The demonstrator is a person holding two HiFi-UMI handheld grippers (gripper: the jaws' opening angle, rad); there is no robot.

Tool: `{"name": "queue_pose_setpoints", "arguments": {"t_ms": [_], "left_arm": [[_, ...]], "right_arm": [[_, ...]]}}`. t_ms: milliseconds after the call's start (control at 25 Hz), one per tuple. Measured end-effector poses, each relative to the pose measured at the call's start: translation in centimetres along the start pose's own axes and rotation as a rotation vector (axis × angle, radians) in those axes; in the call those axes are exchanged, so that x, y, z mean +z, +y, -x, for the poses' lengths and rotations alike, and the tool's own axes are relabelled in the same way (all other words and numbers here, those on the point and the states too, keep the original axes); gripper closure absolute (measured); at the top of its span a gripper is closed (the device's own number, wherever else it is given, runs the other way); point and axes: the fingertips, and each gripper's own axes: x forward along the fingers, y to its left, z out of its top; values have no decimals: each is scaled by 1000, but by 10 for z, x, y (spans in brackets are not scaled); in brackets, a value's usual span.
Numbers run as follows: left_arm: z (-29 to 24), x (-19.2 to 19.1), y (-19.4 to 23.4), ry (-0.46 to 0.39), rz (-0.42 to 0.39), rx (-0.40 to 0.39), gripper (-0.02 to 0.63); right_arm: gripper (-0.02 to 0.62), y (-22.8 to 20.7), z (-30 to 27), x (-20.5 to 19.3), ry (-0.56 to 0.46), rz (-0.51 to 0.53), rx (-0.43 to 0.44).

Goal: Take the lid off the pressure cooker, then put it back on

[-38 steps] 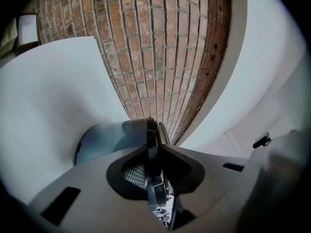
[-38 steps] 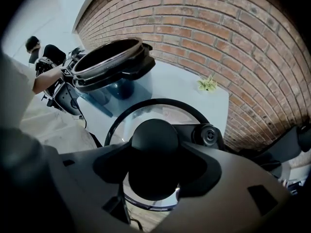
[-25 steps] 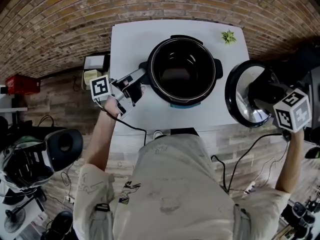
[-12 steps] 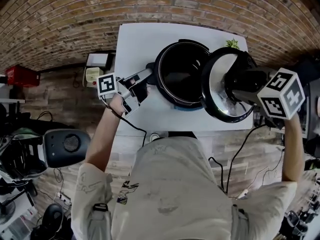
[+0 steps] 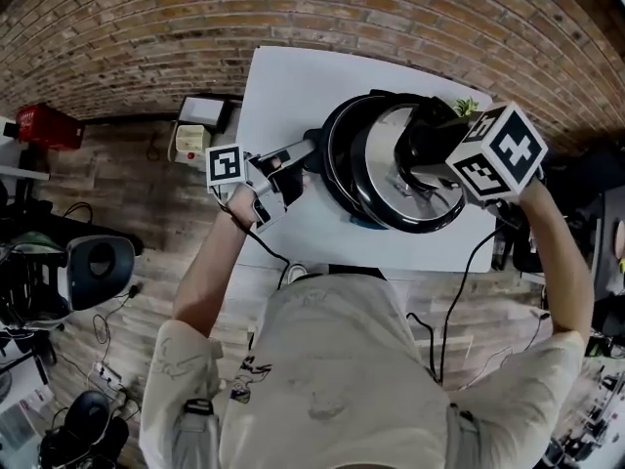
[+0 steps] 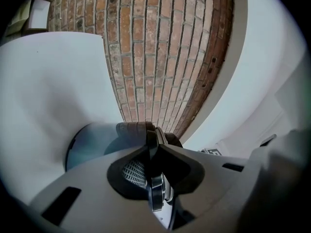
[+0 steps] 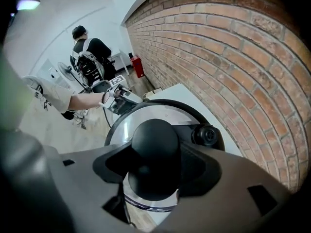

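Over the white tabletop (image 5: 283,86), against the brick wall (image 5: 195,27), the pressure cooker (image 5: 337,154) stands with its lid (image 5: 391,179) held above its mouth, tilted and offset toward the person's right. The lid is not seated.

The right tool (image 7: 154,161) points steeply down with its jaws spread wide and pinching the lid's black knob (image 7: 154,144). Judged purpose: the knob is the only central grip, so the lid hangs balanced for lowering. The steam valve (image 7: 206,136) sits just beside the knob, clear of the jaws.

The left tool (image 6: 154,152) lies roughly level, its jaws nearly together and pinching the cooker's side handle (image 6: 143,129). Judged purpose: to keep the body from sliding or turning while the lid is fitted.

Stage, as judged: removal is done and replacement is in hand. The lid still needs levelling and centring on the rim.

Count:
- one cooker
- one lid
- one knob
- one valve
- one side handle gripped
- two tools
- one small green plant (image 5: 466,106) on the tabletop behind the cooker
- one further person (image 7: 87,47) well apart in the background
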Motion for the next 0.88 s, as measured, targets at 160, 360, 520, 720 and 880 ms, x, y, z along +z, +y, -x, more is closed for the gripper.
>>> {"name": "queue_pose_setpoints", "arguments": {"t_ms": [160, 360, 520, 720, 880], "left_arm": [[1, 0, 0, -11, 10, -7, 537], [1, 0, -1, -9, 12, -11, 537], [0, -1, -1, -2, 16, -11, 537], [1, -1, -2, 1, 17, -17, 537], [0, -1, -2, 7, 15, -12, 537]], "right_arm": [[302, -4, -15, 12, 3, -38, 20], [302, -12, -27, 23, 16, -98, 27], [301, -13, -29, 29, 52, -121, 33], [301, -13, -33, 32, 71, -109, 45], [302, -14, -34, 32, 66, -138, 40]]}}
